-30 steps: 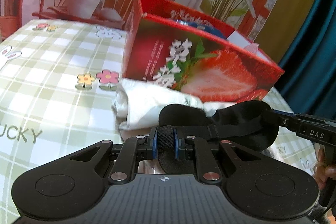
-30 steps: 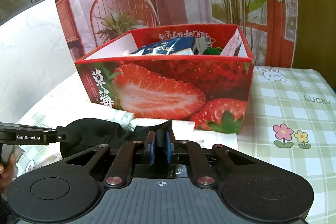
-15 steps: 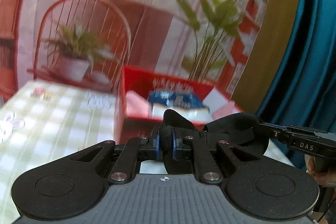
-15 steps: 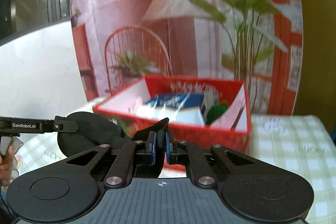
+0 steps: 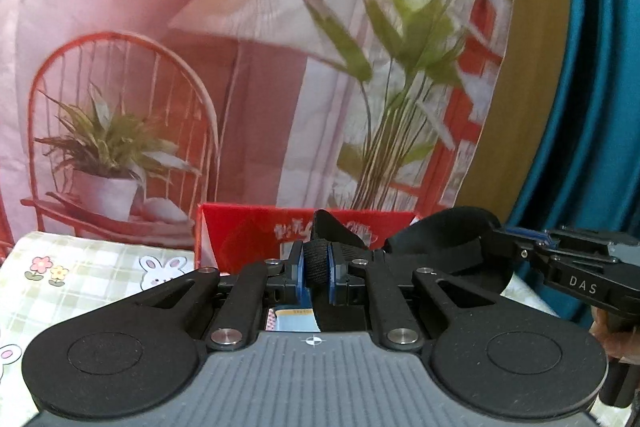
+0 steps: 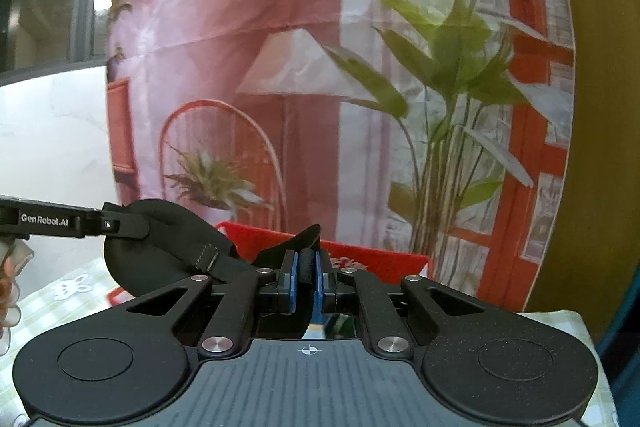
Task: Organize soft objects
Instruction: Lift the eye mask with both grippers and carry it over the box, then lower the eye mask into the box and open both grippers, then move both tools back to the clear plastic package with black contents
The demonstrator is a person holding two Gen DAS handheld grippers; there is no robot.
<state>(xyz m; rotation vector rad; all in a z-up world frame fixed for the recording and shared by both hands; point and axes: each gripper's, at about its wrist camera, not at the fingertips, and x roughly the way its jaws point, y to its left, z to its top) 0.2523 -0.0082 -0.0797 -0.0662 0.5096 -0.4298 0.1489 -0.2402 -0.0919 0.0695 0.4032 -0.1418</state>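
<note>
- Left tongs (image 5: 316,277) clamped on one end of black sleep mask (image 5: 444,251), angled slightly downward.
- Right tongs (image 6: 306,281) clamped on the other end; mask hangs stretched between them.
- Mask held above red strawberry box (image 5: 248,235) on bench (image 5: 80,279).

black sleep mask (image 5: 440,247) lifted off the tablecloth, now level with red box (image 5: 248,231) rim

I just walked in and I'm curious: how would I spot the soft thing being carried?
Find the red cardboard strawberry box before the pink backdrop. In front of it hangs a black fabric eye mask, stretched between two hand-held grippers: the only black cloth here.
</note>
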